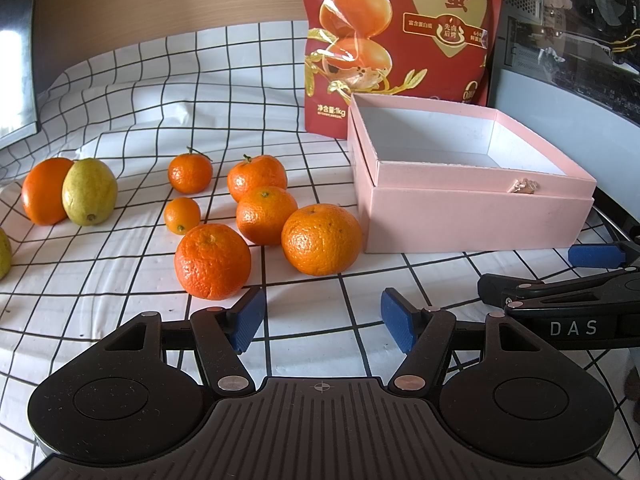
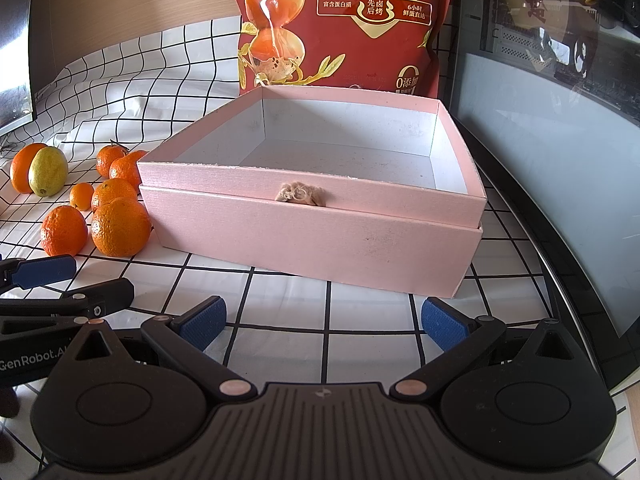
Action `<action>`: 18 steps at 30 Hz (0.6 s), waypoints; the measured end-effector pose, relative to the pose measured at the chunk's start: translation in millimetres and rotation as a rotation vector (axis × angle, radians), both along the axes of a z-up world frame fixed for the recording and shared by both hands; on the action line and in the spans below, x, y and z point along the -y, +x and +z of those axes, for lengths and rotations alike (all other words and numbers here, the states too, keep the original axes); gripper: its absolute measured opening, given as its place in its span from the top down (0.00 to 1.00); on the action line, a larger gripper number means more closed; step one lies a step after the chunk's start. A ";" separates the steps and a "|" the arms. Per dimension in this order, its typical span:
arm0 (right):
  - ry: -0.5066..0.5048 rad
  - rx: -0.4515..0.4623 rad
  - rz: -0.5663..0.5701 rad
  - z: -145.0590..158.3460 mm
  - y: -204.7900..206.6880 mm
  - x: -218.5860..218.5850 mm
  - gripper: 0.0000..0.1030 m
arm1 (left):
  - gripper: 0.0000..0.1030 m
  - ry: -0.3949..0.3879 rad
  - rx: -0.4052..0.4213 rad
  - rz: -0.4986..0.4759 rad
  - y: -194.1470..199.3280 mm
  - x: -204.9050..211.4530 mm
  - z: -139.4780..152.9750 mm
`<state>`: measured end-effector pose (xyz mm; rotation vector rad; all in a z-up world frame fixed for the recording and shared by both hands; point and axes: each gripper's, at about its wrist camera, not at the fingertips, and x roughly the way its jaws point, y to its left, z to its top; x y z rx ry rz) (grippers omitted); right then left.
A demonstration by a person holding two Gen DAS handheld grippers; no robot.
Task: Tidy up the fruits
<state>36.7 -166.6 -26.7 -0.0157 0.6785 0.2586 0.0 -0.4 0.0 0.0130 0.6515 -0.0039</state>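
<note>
Evidently nothing is packed yet: the square pink cardboard box [image 2: 312, 216] sits empty by the right edge of the black-gridded white tablecloth [image 1: 120, 280], in front of a red snack bag [image 1: 400, 40]. Round orange citrus fruits [image 1: 260, 216] cluster just left of it; a yellow-green pear [image 1: 89, 191] touches another orange further left. The left gripper [image 1: 322, 320] and right gripper [image 2: 322, 322] both hover with jaws spread wide, holding nothing. Likely next: the left closes on the nearest orange [image 1: 212, 262], gently.
</note>
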 end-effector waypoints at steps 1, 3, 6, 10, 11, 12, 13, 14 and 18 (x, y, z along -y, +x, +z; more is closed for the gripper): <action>0.000 0.000 0.000 0.0 0.0 0.0 0.00 | 0.31 0.000 0.000 0.000 0.0 0.5 0.1; 0.000 0.000 0.000 -0.1 0.0 -0.1 0.00 | 0.31 0.001 0.000 0.000 -0.1 0.5 0.1; 0.000 0.000 0.000 -0.2 -0.1 -0.1 0.00 | 0.31 0.000 0.000 0.000 -0.1 0.6 0.1; 0.001 0.001 0.000 -0.3 -0.3 -0.1 0.00 | 0.31 0.000 0.000 0.000 -0.1 0.4 0.1; 0.001 0.001 0.000 -0.3 -0.3 -0.1 0.00 | 0.31 0.000 0.000 0.000 0.0 0.3 0.1; 0.001 0.001 0.000 -0.3 -0.4 -0.1 0.00 | 0.31 0.000 0.000 0.000 0.0 0.4 0.1; 0.001 0.001 0.000 -0.3 -0.3 -0.1 0.00 | 0.31 0.000 0.000 0.000 0.0 0.3 0.1; 0.001 0.001 0.000 -0.2 -0.3 -0.2 0.00 | 0.32 -0.001 0.000 -0.001 -0.1 0.4 0.1; 0.000 0.002 0.002 0.1 0.0 -0.2 0.00 | 0.32 -0.023 0.005 -0.010 -0.6 -2.6 0.4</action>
